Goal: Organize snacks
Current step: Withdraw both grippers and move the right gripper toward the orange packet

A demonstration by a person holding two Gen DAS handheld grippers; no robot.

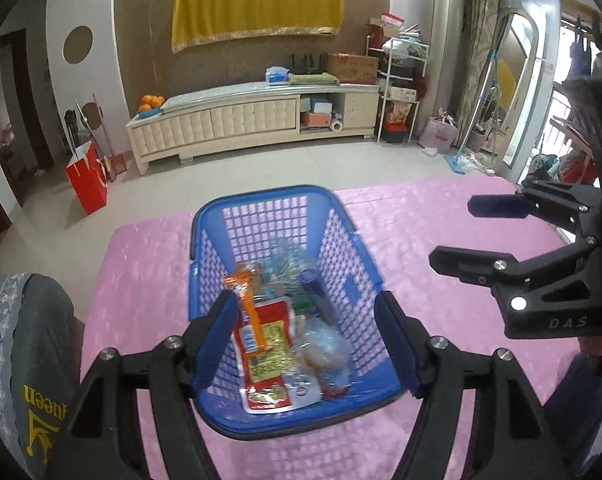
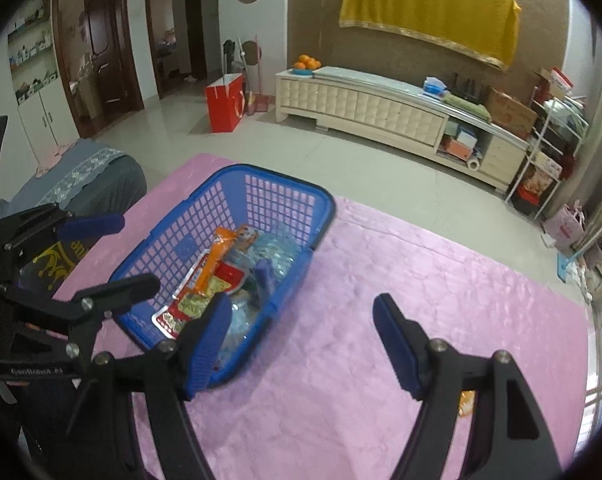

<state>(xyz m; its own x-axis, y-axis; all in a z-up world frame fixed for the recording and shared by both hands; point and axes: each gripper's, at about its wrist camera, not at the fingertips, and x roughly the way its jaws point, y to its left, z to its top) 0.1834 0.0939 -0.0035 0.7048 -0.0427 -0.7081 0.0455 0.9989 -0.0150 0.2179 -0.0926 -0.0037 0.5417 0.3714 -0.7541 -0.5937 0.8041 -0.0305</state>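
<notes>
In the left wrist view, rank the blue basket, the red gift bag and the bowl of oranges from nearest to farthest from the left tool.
1. Blue basket: directly beneath the open left tool, on the pink cloth.
2. Red gift bag: on the floor, left.
3. Bowl of oranges: on the cabinet's left end, by the back wall.

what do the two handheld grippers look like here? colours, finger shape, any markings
Both match: matte black plastic linkage frames with silver round-head bolts at the pivots, and long flat fingers faced with ribbed blue pads. The left gripper shows those pads edge-on. The right gripper, seen from the left wrist view, carries pale "DAS" lettering on its black body. The left gripper's body has a small white label, too blurred to read. No cables visible.
</notes>
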